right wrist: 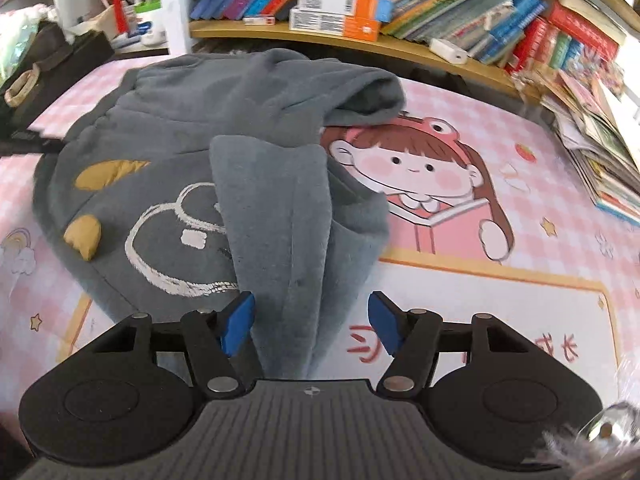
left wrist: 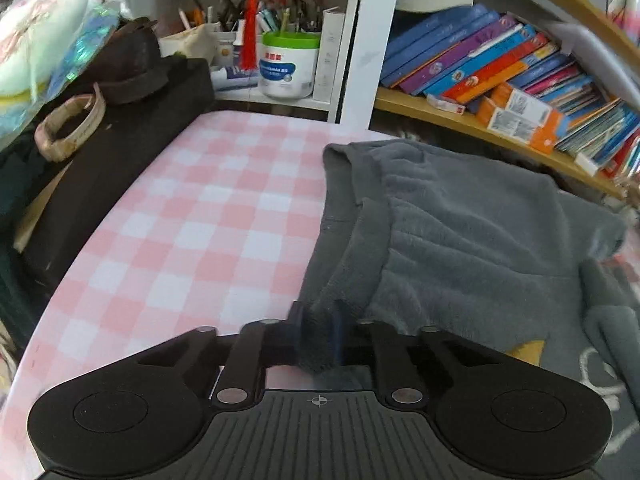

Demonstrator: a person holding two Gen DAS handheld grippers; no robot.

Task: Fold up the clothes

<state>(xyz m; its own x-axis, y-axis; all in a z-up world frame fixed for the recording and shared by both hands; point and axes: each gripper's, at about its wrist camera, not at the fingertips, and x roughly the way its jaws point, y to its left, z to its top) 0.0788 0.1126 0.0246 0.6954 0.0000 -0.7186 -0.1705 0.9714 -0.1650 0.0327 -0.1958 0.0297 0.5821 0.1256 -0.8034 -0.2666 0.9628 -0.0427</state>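
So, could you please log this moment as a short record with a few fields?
surface: pink checked table mat
garment: grey fleece top, partly folded, a sleeve laid across its white print
left tongs: shut on the garment's edge
right tongs: open, pads either side of the sleeve
background: shelf of books, pen tub

**Camera placement: two wrist views, low over the table**

Left wrist camera sits just behind the left gripper (left wrist: 318,334), close above the pink checked table cover (left wrist: 192,216), facing the pen shelf and bookshelf (left wrist: 500,64). Right wrist camera sits behind the right gripper (right wrist: 311,326), equally low, facing the same bookshelf. Both views share the grey garment (left wrist: 460,220), the cover and the books.
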